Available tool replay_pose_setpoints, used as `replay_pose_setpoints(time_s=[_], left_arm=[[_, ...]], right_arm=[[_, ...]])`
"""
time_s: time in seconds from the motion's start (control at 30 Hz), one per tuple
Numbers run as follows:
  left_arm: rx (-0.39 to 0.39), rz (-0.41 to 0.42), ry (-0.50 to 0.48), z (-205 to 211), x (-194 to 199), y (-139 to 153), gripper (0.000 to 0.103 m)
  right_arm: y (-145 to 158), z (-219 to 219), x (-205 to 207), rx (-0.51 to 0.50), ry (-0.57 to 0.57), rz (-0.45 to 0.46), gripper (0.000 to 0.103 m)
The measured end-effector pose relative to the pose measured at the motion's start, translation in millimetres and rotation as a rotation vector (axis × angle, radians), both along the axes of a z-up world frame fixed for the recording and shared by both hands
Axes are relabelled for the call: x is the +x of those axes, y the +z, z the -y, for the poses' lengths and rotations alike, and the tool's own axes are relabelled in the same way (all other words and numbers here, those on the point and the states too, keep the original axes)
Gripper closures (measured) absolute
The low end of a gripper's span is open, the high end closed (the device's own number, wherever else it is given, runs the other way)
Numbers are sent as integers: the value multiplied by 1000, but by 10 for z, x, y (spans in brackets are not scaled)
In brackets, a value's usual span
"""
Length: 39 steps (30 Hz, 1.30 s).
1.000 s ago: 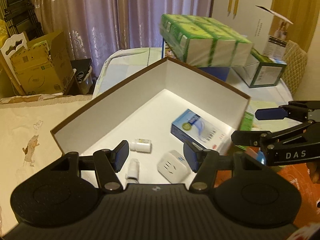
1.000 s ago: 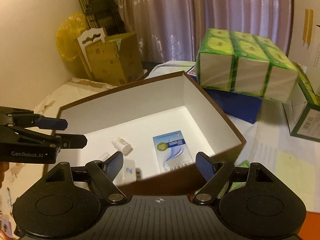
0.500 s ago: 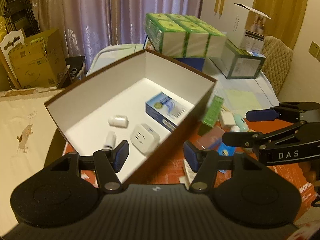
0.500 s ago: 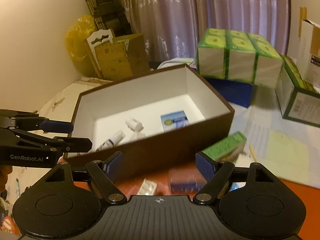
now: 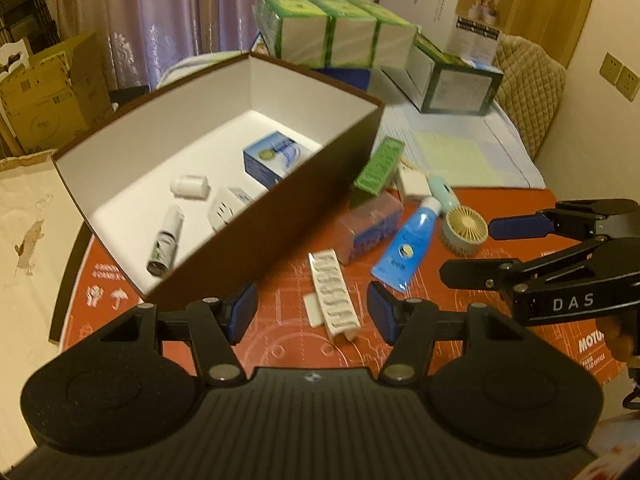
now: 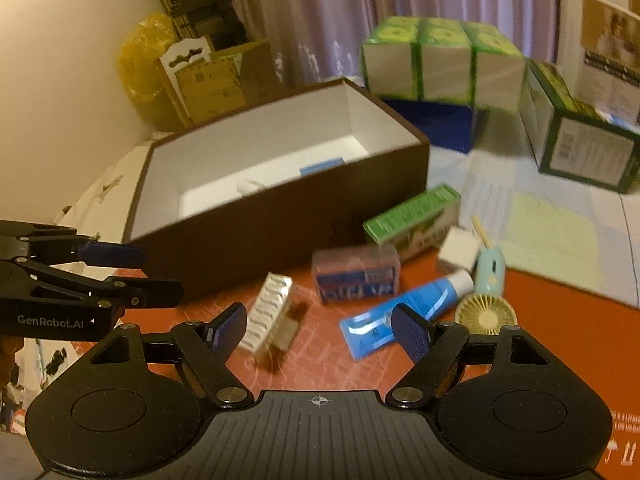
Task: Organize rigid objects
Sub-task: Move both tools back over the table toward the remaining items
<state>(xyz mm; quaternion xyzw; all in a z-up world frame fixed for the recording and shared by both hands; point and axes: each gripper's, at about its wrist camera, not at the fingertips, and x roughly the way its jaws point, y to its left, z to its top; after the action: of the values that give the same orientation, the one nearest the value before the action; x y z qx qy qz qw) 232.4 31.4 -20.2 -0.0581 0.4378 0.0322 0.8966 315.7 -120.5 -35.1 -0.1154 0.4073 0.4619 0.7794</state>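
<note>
The right gripper (image 6: 318, 326) hung with jaws apart and empty above the red mat (image 6: 560, 320). A blister pack (image 6: 268, 312) and blue tube (image 6: 404, 308) lay below, near the brown box (image 6: 280, 224).

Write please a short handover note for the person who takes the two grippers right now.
Left gripper: open, empty, above the blister pack.
Right gripper: open, empty, near the blue tube.
Done: a blue carton, white adapter and two small bottles lie in the brown box.
Left on the red mat: blister pack, tube, pink-blue pack, green carton, mini fan, small white box.
</note>
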Motion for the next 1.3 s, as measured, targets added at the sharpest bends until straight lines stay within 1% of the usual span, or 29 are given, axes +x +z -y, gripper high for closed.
replay_pose_setpoints(time_s=[0.27, 0.5, 0.73, 0.9, 1.3], left_arm=[[-5, -50, -7, 135, 3, -185, 46], [2, -86, -14, 196, 45, -342, 46], [10, -106, -31, 271, 168, -472, 46], [14, -120, -25, 262, 247, -576, 46], [22, -149, -43, 292, 531, -752, 47]], right_arm=[[-133, 180, -20, -43, -27, -39, 26], [-257, 327, 51, -89, -96, -52, 26], [-340, 430, 123, -118, -142, -75, 26], [-400, 485, 190, -137, -187, -83, 26], [-510, 602, 387, -161, -262, -109, 26]])
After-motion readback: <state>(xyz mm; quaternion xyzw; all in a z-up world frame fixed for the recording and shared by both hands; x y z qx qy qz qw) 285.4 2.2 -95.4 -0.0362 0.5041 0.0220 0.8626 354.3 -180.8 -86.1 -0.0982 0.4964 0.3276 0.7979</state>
